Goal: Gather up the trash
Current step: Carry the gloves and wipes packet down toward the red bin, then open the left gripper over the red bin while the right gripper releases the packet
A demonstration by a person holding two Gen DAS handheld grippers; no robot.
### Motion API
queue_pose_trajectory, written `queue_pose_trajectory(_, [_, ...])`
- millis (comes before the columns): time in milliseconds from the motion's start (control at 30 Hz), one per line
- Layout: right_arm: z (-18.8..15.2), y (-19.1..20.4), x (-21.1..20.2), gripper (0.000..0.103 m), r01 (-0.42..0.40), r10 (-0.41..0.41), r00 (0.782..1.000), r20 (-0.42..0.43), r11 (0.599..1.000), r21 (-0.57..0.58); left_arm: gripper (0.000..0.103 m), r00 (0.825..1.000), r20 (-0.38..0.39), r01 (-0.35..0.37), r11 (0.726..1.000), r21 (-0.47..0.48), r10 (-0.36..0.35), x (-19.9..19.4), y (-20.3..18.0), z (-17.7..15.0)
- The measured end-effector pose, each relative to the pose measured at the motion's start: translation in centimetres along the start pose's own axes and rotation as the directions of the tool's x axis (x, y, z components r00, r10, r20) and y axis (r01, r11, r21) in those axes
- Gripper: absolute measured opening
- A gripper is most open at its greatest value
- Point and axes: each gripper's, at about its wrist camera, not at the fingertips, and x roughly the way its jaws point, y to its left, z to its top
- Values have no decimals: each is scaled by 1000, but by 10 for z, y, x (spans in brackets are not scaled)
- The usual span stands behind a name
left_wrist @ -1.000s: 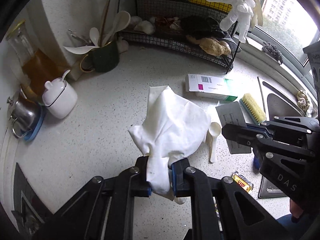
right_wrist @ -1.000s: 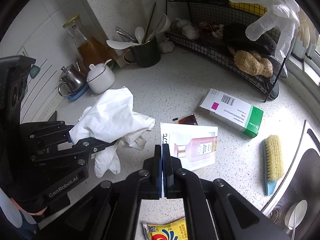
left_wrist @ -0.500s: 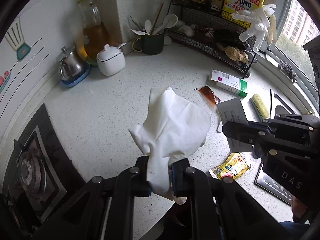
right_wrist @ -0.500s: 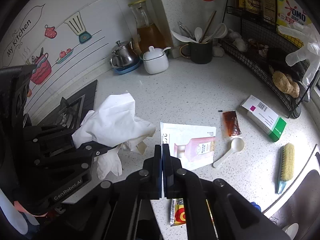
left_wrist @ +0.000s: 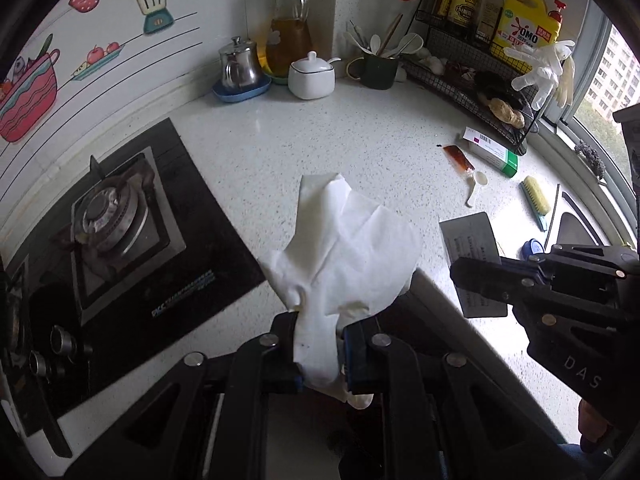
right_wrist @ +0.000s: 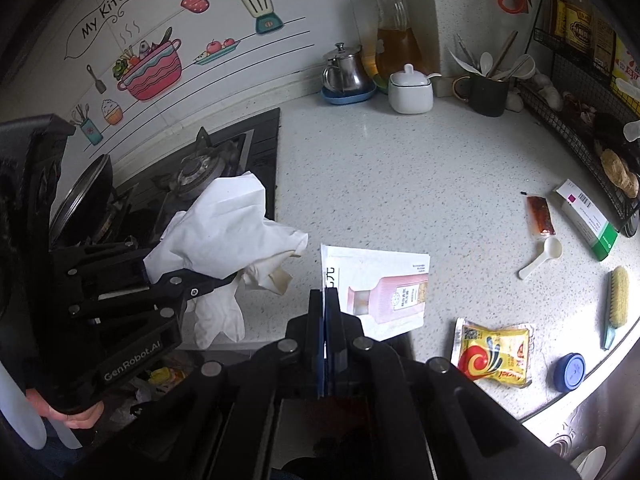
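At the bottom centre of the left wrist view, the left gripper (left_wrist: 320,354) is pinched on a bunched white tissue (left_wrist: 348,252), which fans up loosely toward mid-frame; it looks light, soft and floppy, so a hold on the gathered neck, as here, seems surest, since a loose corner could tear or slip out. At the bottom centre of the right wrist view, the right gripper (right_wrist: 325,312) is pressed together on the edge of a flat white sachet (right_wrist: 380,292) printed with a pink bottle. The sachet looks thin and fairly stiff, probably slick, so an edge pinch suits it. Both pieces hang about over the front edge of the speckled counter (right_wrist: 400,168). Further up the right wrist frame, lower right, a yellow packet (right_wrist: 494,356) and a blue cap (right_wrist: 570,372) lie on the counter; they are light and flat, best lifted by a raised edge. Beyond, at right, lie a brown sauce sachet (right_wrist: 540,216), a white scoop (right_wrist: 542,256) and a green-ended box (right_wrist: 586,216).
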Motion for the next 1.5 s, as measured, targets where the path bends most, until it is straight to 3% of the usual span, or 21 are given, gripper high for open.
queue_pose_trajectory(267, [-60, 35, 2, 0, -10, 9, 997, -72, 1000, -12, 12, 998, -63, 4, 999, -54, -8, -13, 13, -82])
queue_pose_trajectory(500, [-106, 42, 24, 0, 5, -3, 987, -159, 1000, 12, 12, 984, -174, 33, 995, -94, -49, 15, 12, -143])
queue_pose_trajectory(733, [-153, 21, 75, 0, 29, -20, 975, -222, 999, 37, 12, 966, -254, 23, 995, -99, -47, 77, 7, -187])
queue_pose_trajectory(1033, [-209, -29, 169, 0, 56, -20, 958, -287, 991, 119, 12, 949, -302, 73, 994, -78, -94, 194, -5, -233])
queue_pose_trajectory(1200, [-227, -54, 221, 1, 101, -65, 952, -298, 989, 106, 12, 940, -322, 104, 993, -51, -114, 259, -5, -245])
queue_pose_trajectory(1400, [-242, -75, 260, 1, 98, -52, 947, -316, 986, 132, 12, 931, -346, 124, 992, -14, -121, 312, -9, -260])
queue_pose_trajectory(1500, [-249, -89, 272, 0, 114, -65, 942, -329, 985, 133, 18, 926, -351, 133, 991, -31, -135, 330, -11, -262])
